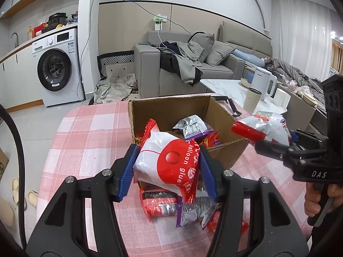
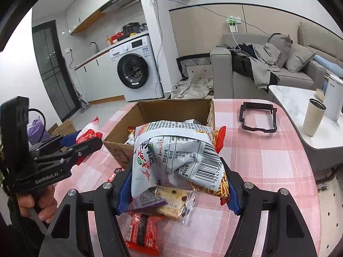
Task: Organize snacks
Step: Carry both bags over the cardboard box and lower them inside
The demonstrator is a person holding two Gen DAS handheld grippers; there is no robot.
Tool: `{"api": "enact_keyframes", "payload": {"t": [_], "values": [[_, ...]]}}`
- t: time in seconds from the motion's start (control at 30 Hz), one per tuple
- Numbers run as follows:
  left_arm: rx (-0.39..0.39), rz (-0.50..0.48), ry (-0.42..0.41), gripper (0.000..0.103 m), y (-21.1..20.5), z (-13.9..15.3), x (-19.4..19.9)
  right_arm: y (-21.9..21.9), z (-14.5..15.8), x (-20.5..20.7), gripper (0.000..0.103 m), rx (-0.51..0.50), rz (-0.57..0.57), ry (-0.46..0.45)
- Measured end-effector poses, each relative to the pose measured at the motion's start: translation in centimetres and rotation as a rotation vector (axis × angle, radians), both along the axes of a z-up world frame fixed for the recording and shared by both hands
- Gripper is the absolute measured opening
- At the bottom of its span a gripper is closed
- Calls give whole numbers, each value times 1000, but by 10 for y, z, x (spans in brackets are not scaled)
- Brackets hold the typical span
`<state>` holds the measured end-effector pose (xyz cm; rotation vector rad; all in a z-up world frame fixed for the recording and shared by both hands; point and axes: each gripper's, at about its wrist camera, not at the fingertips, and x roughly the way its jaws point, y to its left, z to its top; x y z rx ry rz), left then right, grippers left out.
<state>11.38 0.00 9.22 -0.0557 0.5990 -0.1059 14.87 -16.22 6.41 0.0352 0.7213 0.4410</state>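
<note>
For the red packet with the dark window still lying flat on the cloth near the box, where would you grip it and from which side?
Judging by its pose, take the red packet across its narrow width at the middle, coming from above. It lies flat on the checked tablecloth, and its near half is uncovered, while the cracker packet crowds its far end.

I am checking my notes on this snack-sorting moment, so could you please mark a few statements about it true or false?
1. The left tongs grip a white-and-red packet. True.
2. The right tongs are empty. False: they hold a crumpled barcode bag.
3. The cardboard box is closed. False: it stands open with snacks inside.
4. Loose snacks lie on the pink checked tablecloth. True.
5. A black frame lies inside the box. False: it lies on the cloth beside it.
</note>
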Motion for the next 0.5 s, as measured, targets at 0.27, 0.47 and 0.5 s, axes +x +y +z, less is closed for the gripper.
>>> {"api": "enact_keyframes", "payload": {"t": [0.27, 0.47, 0.5], "values": [[25, 10, 5, 53, -6, 2, 26, 18, 5, 21, 71, 6, 0, 20], [30, 14, 9, 53, -8, 1, 43, 33, 6, 30, 71, -22, 22, 16], [28, 14, 13, 53, -7, 0, 46, 36, 6, 32, 71, -26, 27, 16]]}}
